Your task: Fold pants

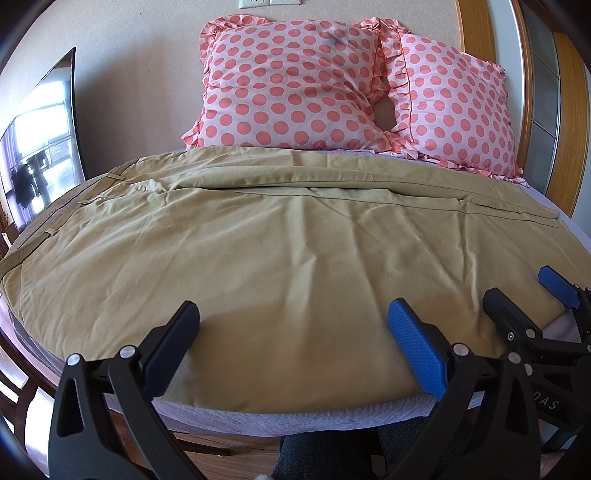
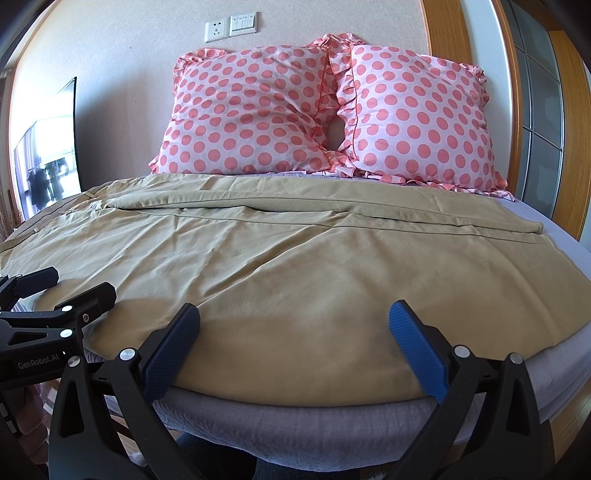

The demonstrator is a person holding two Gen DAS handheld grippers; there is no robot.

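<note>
Khaki pants (image 1: 266,236) lie spread flat across the bed, waistband with belt loops at the left, leg hems at the right; they also show in the right wrist view (image 2: 295,258). My left gripper (image 1: 293,314) is open and empty, just above the near edge of the pants. My right gripper (image 2: 294,314) is open and empty too, above the near edge further right. Each gripper shows in the other's view: the right one (image 1: 521,291) at the right edge, the left one (image 2: 77,284) at the left edge.
Two pink polka-dot pillows (image 1: 295,85) (image 2: 417,114) lean on the wall at the head of the bed. The lilac mattress (image 2: 295,424) edge runs under the pants. A dark TV screen (image 1: 40,144) stands left; a wooden door frame (image 2: 439,29) is right.
</note>
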